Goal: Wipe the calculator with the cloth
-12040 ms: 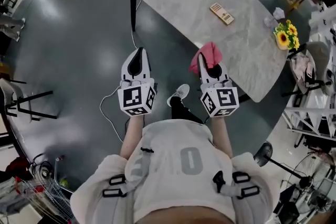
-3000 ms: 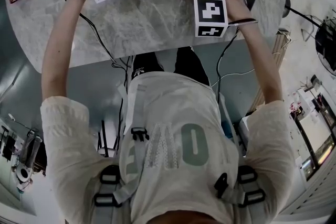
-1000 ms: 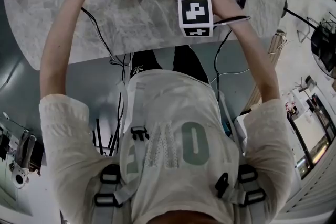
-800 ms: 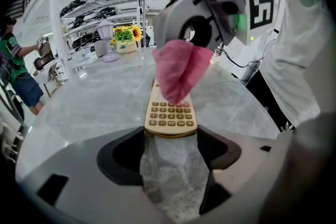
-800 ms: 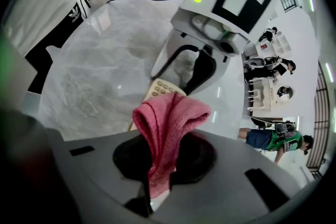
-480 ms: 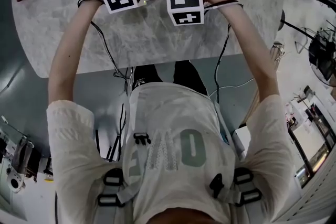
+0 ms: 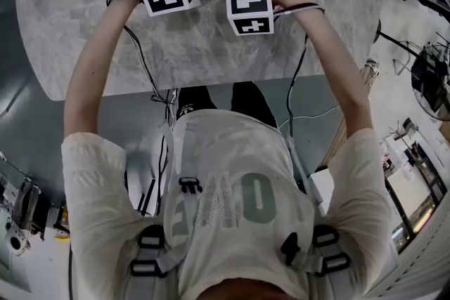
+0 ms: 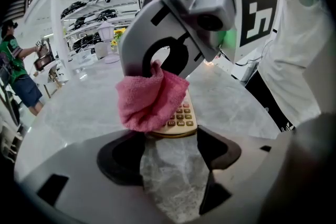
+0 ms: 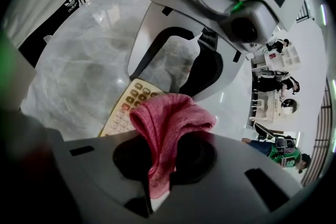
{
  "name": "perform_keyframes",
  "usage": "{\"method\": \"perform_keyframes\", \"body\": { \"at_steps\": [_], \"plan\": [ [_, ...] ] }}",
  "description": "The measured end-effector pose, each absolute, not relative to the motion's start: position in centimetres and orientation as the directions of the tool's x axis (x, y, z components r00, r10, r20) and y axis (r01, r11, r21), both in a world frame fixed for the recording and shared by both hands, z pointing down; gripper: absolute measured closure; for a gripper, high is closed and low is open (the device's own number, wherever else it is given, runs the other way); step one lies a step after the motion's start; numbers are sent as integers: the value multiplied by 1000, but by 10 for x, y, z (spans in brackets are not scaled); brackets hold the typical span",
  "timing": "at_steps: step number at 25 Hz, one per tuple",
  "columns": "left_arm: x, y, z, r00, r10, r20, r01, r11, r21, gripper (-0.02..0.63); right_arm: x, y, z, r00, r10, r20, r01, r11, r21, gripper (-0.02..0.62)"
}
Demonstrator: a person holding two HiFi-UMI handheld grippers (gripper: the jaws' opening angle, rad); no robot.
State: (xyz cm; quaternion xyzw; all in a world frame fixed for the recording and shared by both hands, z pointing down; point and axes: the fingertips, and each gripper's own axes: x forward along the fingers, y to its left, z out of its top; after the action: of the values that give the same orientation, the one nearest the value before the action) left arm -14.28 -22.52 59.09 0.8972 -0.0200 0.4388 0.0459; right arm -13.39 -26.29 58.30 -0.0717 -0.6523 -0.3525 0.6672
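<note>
Pink cloth point(image 9: 170, 115), pinched in right gripper point(image 9: 163, 165) jaws, bears on calculator point(image 8: 182, 117); left gripper point(image 8: 170, 157) jaws gape empty, likely bracing its end.

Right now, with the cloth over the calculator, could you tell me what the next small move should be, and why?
Probably drag the right gripper so its pinched pink cloth sweeps across the bare keys of the calculator. The cloth covers only part of the keypad, and the open left gripper stands just short of the calculator's end, gripping nothing.
</note>
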Motion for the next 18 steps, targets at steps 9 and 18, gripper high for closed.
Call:
{"method": "perform_keyframes", "body": {
  "at_steps": [9,18],
  "plan": [
    [-141,-226,591,619,0,785,-79,-995,62,282,-133,-242,579,-113,-399,910,583,715,386,543],
    [-140,-225,588,628,2,778,-76,-995,63,281,-129,-203,578,-117,-381,917,616,697,367,543]
  ]
}}
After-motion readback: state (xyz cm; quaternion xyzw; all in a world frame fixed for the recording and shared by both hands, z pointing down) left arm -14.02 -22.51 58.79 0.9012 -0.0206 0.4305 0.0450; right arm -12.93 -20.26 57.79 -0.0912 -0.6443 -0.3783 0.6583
